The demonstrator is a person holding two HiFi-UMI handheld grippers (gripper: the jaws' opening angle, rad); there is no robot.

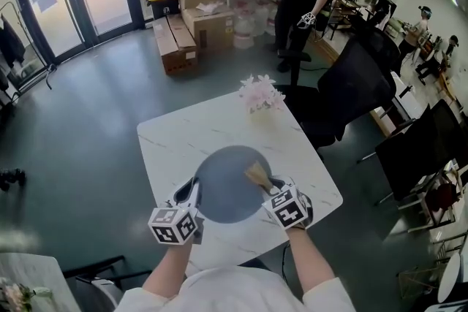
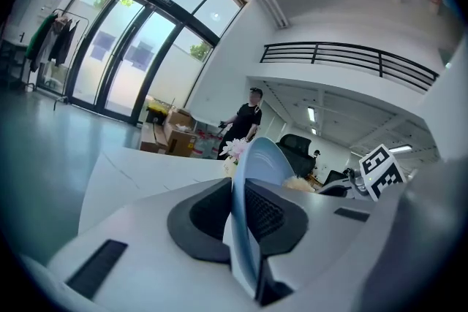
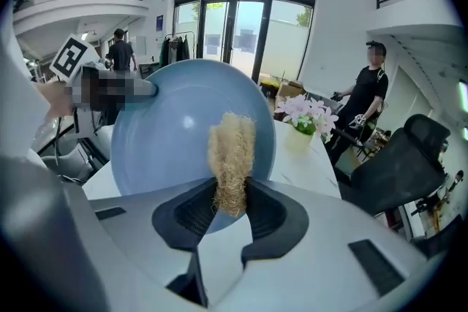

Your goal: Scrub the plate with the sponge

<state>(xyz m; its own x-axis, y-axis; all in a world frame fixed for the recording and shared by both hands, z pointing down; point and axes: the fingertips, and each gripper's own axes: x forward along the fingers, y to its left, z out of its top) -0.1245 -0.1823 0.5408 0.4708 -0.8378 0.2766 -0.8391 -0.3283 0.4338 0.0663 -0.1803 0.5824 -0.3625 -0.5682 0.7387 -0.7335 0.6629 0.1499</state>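
Note:
A blue-grey round plate (image 1: 227,183) is held above the white marble table (image 1: 175,139), near its front edge. My left gripper (image 1: 191,190) is shut on the plate's left rim; in the left gripper view the plate (image 2: 257,164) stands edge-on between the jaws of that gripper (image 2: 240,226). My right gripper (image 1: 269,188) is shut on a tan fibrous sponge (image 1: 257,174), whose free end lies against the plate's right part. In the right gripper view the sponge (image 3: 232,157) rises from that gripper (image 3: 231,210) in front of the plate's face (image 3: 168,135).
A pot of pink flowers (image 1: 262,95) stands at the table's far edge. Black office chairs (image 1: 351,91) crowd the right side. Cardboard boxes (image 1: 191,25) sit on the floor beyond, next to a standing person in black (image 1: 301,0). Another table corner (image 1: 25,281) shows at bottom left.

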